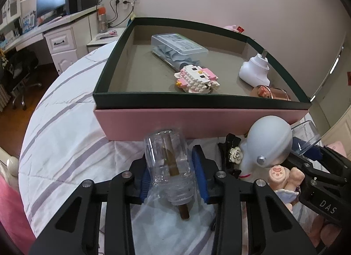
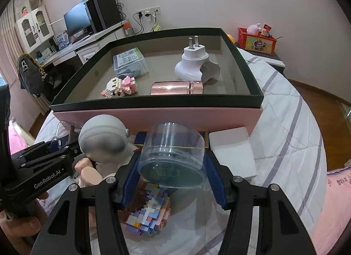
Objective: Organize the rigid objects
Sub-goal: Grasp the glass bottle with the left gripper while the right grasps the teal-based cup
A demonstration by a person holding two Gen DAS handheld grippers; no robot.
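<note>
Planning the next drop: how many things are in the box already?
4. Clear case at the back left, block toy front left, white plug back right, pink tube front right. The box's near wall may hide something small.

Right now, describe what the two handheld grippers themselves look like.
Both are matte black plastic with angular linkage arms joined by round silver bolts. Each finger carries a ribbed blue pad. The left gripper shows white "GenRobot.AI" lettering on its body in the right wrist view; the right gripper shows "DAS" in the left wrist view. A bare hand grips the left handle. No cables or sleeves show.
</note>
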